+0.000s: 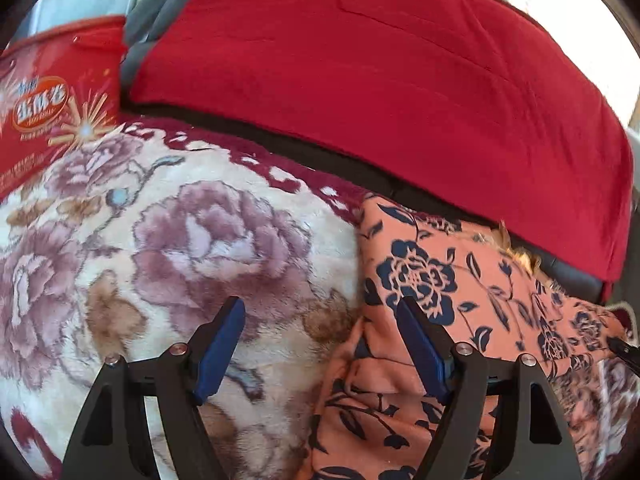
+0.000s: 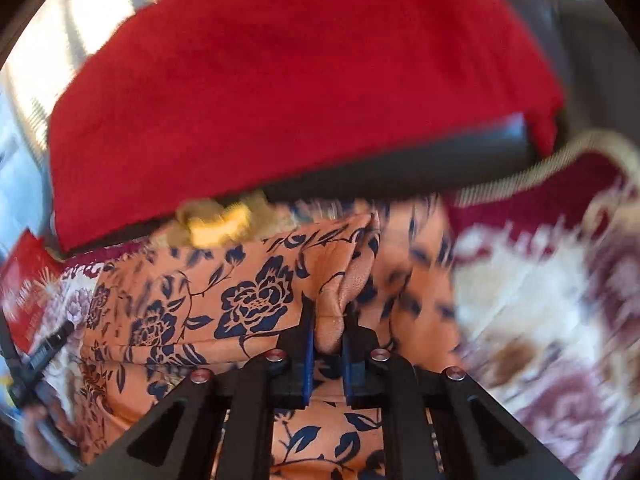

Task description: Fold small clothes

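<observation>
A small orange garment with a navy flower print (image 1: 460, 300) lies on a plush floral blanket (image 1: 180, 240). My left gripper (image 1: 320, 312) is open and empty, hovering over the garment's left edge, one finger over the blanket and one over the cloth. In the right wrist view the garment (image 2: 240, 300) spreads left and below. My right gripper (image 2: 329, 320) is shut on a bunched fold of it and holds it up. The right part of that view is blurred. The left gripper's tip (image 2: 52, 344) shows at the left edge.
A thick red cushion (image 1: 380, 80) over a dark pad lies just behind the garment, also in the right wrist view (image 2: 280, 100). A red snack box (image 1: 52, 104) stands at the back left. A fuzzy yellow-brown object (image 2: 216, 220) peeks from under the cushion.
</observation>
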